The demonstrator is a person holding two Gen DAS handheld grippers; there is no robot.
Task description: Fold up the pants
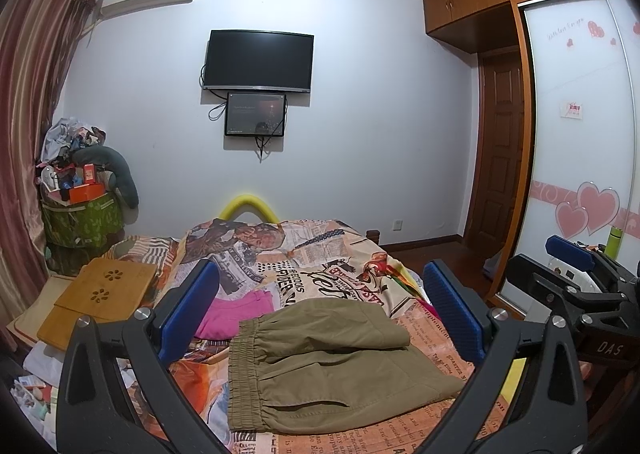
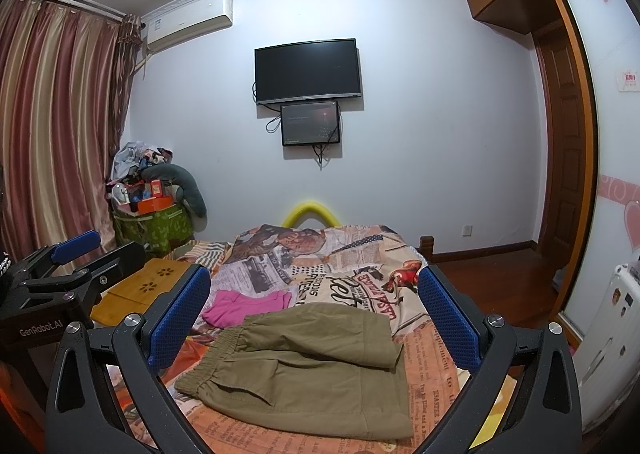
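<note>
Khaki pants (image 1: 328,366) lie folded in layers on the newspaper-print bedspread (image 1: 320,266), elastic waistband to the left. They also show in the right wrist view (image 2: 304,366). My left gripper (image 1: 320,310) is open and empty, held above the near part of the pants. My right gripper (image 2: 316,314) is open and empty too, hovering over the pants. The right gripper shows at the right edge of the left wrist view (image 1: 568,278), and the left gripper at the left edge of the right wrist view (image 2: 80,254).
A folded pink garment (image 1: 236,310) lies just behind the pants. A wooden lap tray (image 1: 100,294) sits on the bed's left side. A green bag piled with clutter (image 1: 80,214) stands by the curtain. A wardrobe with sliding doors (image 1: 580,134) stands to the right.
</note>
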